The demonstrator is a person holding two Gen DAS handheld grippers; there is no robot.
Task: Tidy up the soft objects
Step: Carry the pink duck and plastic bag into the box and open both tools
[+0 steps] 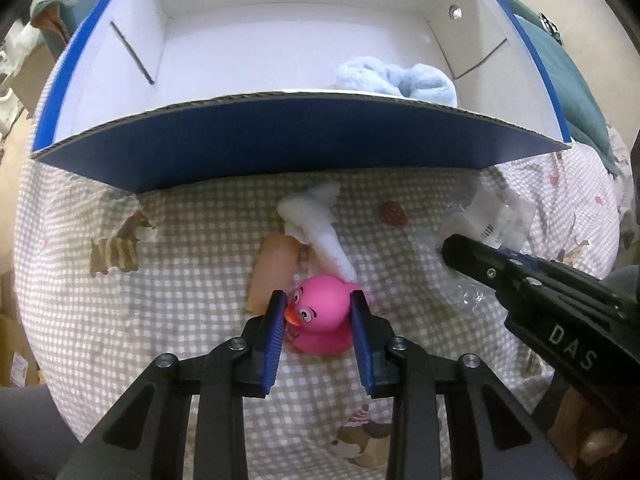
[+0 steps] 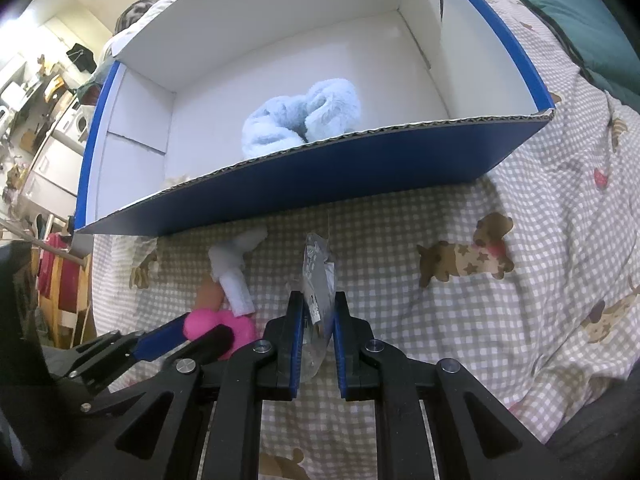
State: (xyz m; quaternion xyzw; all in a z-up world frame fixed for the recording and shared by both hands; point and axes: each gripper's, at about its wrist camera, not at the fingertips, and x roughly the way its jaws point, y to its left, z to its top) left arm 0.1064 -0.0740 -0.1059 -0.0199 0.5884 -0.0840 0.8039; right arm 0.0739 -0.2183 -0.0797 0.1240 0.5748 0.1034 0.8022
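Two tongs are engaged: left tongs (image 1: pixel 318 312) are closed on the pink rubber duck (image 1: pixel 322 316) on the bed, right tongs (image 2: pixel 318 316) pinch a crinkly plastic packet (image 2: pixel 318 280). Duck judged light, squashy, slippery; flanks are best gripped.

My bed's checked sheet (image 1: pixel 192 280) carries the blue box (image 1: pixel 280 140), a white sock (image 1: pixel 320 232), a peach item (image 1: pixel 272 268), perhaps another sock, and the pink duck (image 1: pixel 324 316).
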